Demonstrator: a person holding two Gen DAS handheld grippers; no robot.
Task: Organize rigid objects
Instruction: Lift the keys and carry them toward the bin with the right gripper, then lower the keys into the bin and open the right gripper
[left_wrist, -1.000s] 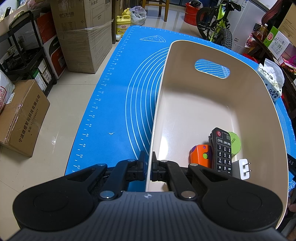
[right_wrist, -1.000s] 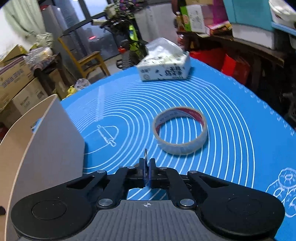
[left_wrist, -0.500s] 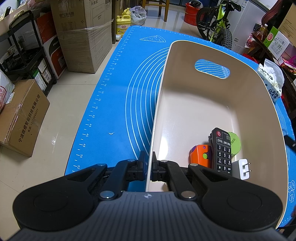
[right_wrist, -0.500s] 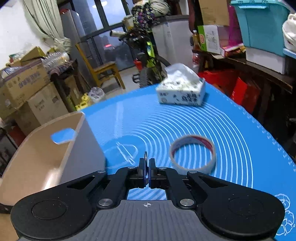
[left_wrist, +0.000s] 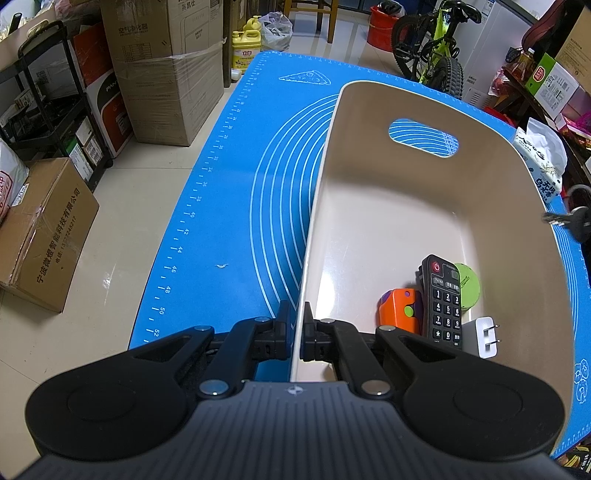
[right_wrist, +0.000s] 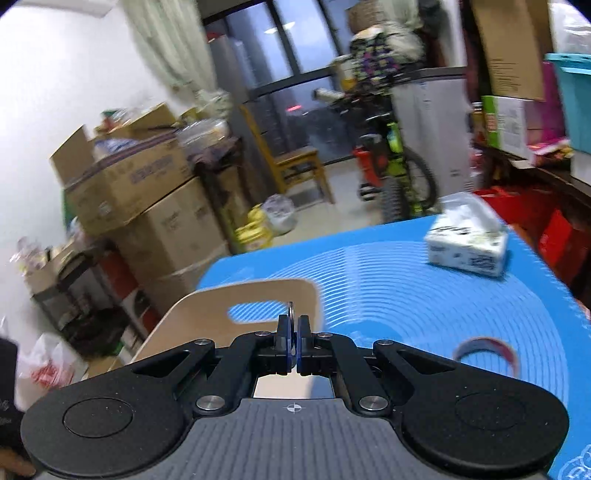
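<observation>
The left gripper (left_wrist: 294, 334) is clenched on the near wall of a beige plastic bin (left_wrist: 424, 206), one finger outside the wall and one inside, at the 6 o'clock edge of the left wrist view. The bin stands on a blue baking mat (left_wrist: 236, 206) that covers the counter, and an oval handle slot (left_wrist: 423, 137) is cut in its far wall at 12 o'clock. Four things lie together on the bin's floor toward 4 o'clock: a black remote control (left_wrist: 442, 301) with its red power button pointing away, an orange and purple toy (left_wrist: 397, 308) touching its left side, a green round lid (left_wrist: 468, 288) partly under its right side, and a white plug adapter (left_wrist: 482, 336) with two prongs just beside its near end.

The right gripper (right_wrist: 294, 343) is closed tight on a thin metal ring (right_wrist: 291, 312), held edge-on so that only its upper arc stands up above the fingertips. In the left wrist view the same ring shows as a key ring with dark keys (left_wrist: 570, 218), up in the air at 3 o'clock, just outside the bin's right rim. From the right wrist view the bin's far wall lies straight ahead below the fingertips, a roll of tape (right_wrist: 485, 352) rests on the mat at 4 o'clock, and a tissue pack (right_wrist: 467, 242) sits near the mat's far edge at 2 o'clock. This view is blurred.
</observation>
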